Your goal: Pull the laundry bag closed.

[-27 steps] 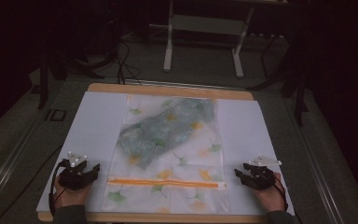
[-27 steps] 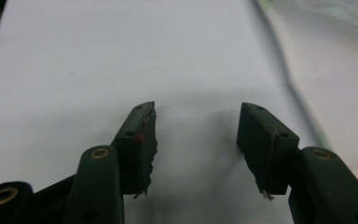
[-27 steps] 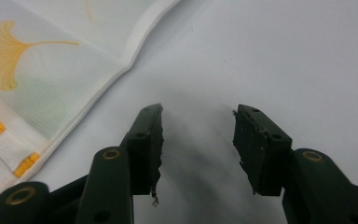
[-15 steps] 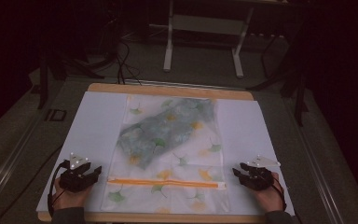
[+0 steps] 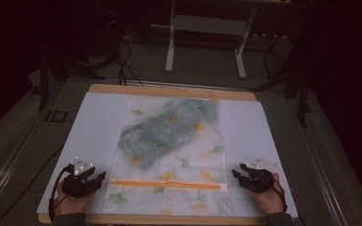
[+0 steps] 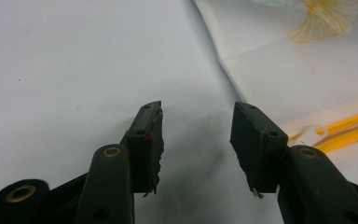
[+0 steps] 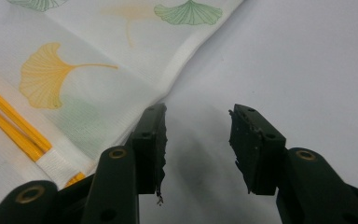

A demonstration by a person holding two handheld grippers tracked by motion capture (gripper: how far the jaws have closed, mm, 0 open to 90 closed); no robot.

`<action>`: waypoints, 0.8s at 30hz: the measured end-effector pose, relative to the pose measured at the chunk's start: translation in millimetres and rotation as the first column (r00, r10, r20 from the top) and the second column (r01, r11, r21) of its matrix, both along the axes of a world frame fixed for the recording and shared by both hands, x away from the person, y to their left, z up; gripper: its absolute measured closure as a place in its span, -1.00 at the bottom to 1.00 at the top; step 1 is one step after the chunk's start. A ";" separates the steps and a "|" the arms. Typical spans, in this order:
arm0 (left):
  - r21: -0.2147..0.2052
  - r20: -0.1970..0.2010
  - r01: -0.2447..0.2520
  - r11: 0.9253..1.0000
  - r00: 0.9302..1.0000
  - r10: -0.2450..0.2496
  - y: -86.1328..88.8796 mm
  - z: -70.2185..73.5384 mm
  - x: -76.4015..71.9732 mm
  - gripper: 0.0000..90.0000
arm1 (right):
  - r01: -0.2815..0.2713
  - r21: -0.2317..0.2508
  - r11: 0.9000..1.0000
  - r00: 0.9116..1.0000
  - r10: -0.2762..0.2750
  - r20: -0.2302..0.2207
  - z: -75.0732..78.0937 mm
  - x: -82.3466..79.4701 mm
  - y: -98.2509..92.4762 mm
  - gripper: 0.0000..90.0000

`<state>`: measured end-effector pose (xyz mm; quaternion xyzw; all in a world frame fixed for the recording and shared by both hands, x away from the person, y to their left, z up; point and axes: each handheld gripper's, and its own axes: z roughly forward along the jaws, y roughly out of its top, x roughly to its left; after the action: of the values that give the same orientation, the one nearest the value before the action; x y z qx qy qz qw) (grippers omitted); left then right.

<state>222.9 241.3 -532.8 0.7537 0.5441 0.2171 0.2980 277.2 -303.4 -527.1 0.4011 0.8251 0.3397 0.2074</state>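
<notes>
A white mesh bag (image 5: 169, 155) printed with ginkgo leaves lies flat mid-table, an orange zipper (image 5: 165, 184) running across its near end and a dark greenish cloth (image 5: 169, 132) inside. My left gripper (image 5: 94, 178) rests open on the white sheet just left of the bag's near-left corner. In the left gripper view, the left gripper (image 6: 196, 135) has bare sheet between its jaws, bag edge (image 6: 261, 70) to their right. My right gripper (image 5: 238, 175) sits open beside the zipper's right end. In the right gripper view, the right gripper (image 7: 196, 140) stands over bare sheet, next to the bag's hem (image 7: 168, 70).
A white sheet (image 5: 89, 136) covers a wooden board (image 5: 169, 90) whose edge shows at the far side. Dark floor, cables and a metal stand (image 5: 207, 28) lie beyond the board. Bare sheet flanks the bag on both sides.
Both grippers have edged slightly inward toward the bag's near corners; the bag itself has not moved.
</notes>
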 end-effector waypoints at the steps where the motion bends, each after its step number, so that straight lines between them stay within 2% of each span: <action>1: 0.004 -0.003 0.004 1.000 1.000 -0.004 -0.9 0.4 -0.9 0.19 | 0.000 -0.003 1.000 1.000 0.000 -0.002 0.4 -0.2 0.7 0.26; 14: -0.001 -0.002 0.029 1.000 1.000 -0.029 -3.0 1.1 -6.0 0.24 | -0.042 -0.002 0.999 0.999 0.042 0.001 2.3 -1.6 13.4 0.26; 21: -0.011 -0.001 0.027 1.000 1.000 -0.027 -0.9 1.4 -7.0 0.26 | -0.065 -0.002 0.998 0.998 0.065 0.007 3.1 -3.4 20.2 0.24; 24: -0.012 -0.004 0.022 1.000 1.000 -0.022 0.0 1.4 -7.4 0.26 | -0.091 0.004 0.996 0.996 0.091 0.007 5.2 -4.5 25.8 0.24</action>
<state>215.6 241.2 -531.4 0.7585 0.5375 0.2089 0.3035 272.8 -277.6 -521.9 0.3622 0.8411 0.3519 0.1937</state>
